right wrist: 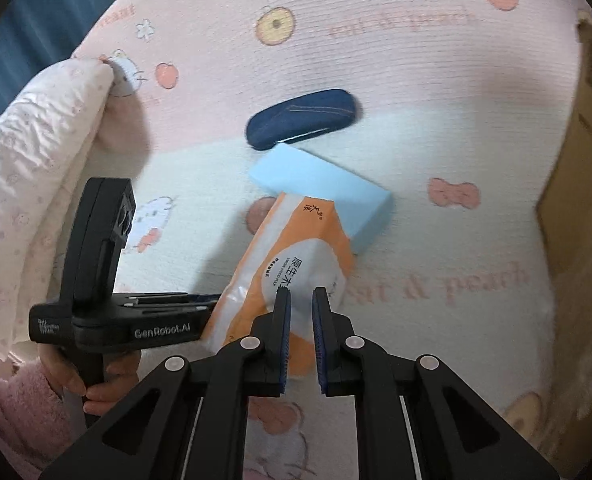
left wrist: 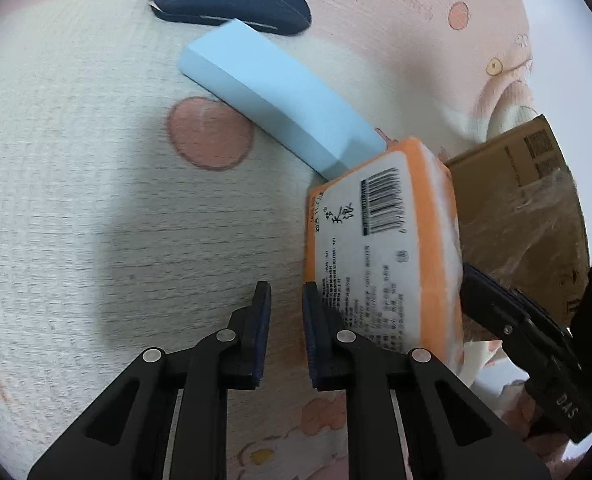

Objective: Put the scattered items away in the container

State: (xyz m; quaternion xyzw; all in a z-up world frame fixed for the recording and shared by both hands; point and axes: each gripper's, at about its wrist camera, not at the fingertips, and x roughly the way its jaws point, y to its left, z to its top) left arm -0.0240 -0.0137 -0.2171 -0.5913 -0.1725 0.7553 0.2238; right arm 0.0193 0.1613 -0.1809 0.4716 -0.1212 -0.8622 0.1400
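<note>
An orange-and-white tissue pack (left wrist: 384, 240) stands on its edge on the patterned bed cover, tilted against a light blue block (left wrist: 280, 92). A dark blue denim case (left wrist: 232, 0) lies beyond the block. My left gripper (left wrist: 286, 292) is nearly shut and empty, just left of the pack's lower end. In the right wrist view the pack (right wrist: 296, 256) lies just ahead of my right gripper (right wrist: 301, 300), whose jaws are narrowly apart and hold nothing. The blue block (right wrist: 324, 188) and the case (right wrist: 300, 118) lie farther on.
A brown cardboard box (left wrist: 536, 208) stands to the right of the pack; its wall (right wrist: 576, 184) fills the right edge of the right wrist view. A rolled white quilt (right wrist: 28, 160) lies at left. The left gripper's body (right wrist: 108, 280) is held by a hand.
</note>
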